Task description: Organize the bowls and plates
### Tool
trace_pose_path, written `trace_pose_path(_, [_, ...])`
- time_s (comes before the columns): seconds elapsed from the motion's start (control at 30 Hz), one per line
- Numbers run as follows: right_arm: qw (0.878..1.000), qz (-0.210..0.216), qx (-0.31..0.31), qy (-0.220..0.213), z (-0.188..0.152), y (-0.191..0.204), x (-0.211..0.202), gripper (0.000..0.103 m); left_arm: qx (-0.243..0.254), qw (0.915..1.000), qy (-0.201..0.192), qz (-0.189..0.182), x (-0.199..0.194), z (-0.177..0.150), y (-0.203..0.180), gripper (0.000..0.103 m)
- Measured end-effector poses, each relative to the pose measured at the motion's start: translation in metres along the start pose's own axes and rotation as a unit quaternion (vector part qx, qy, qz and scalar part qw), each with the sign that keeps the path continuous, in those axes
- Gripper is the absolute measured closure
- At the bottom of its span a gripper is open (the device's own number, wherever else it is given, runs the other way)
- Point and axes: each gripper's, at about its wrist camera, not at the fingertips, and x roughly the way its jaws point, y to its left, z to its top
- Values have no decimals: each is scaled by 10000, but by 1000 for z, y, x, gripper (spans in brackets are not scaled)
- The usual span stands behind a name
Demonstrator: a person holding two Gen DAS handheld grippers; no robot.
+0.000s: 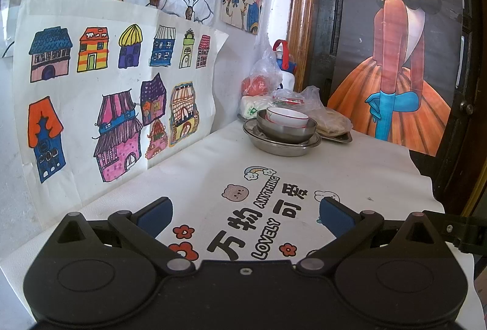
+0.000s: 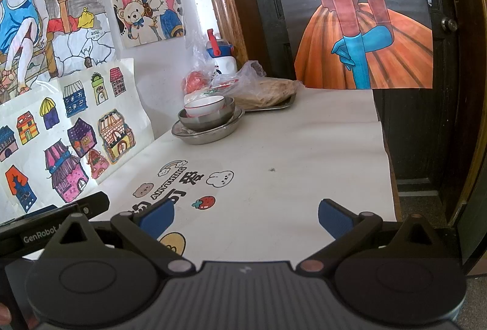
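Behind the stacked bowls (image 1: 286,124), a plastic bag (image 1: 319,110) blurs its contents.

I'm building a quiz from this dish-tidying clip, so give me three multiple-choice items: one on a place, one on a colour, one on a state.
1. Where does the white bowl sit?
A. inside the steel bowl
B. bare on the tablecloth
C. on the tray of flatbread

2. What colour is the white bowl's rim line?
A. green
B. red
C. black

3. How are the two grippers?
A. both shut on dishes
B. one holds a plate
C. both open, holding nothing

Key: 1 A, it nests in the steel bowl on the steel plate. 2 B, a red line rings it. 3 C, left gripper and right gripper stand spread over the tablecloth.
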Motion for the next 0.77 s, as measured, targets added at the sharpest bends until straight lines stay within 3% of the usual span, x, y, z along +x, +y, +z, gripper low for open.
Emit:
trace_pose_path(0.57, [10000, 4, -3, 2, -1, 0, -1, 0, 3, 10000, 32, 33, -2, 0, 1, 1])
trace_pose_path(0.7, [10000, 14, -9, 13, -2, 2, -2, 0, -25, 9998, -17, -196, -5, 0, 3, 1])
trace_pose_path(0.77, [10000, 17, -3, 15, -2, 2, -2, 0, -22, 9999, -16, -137, -5, 0, 3, 1])
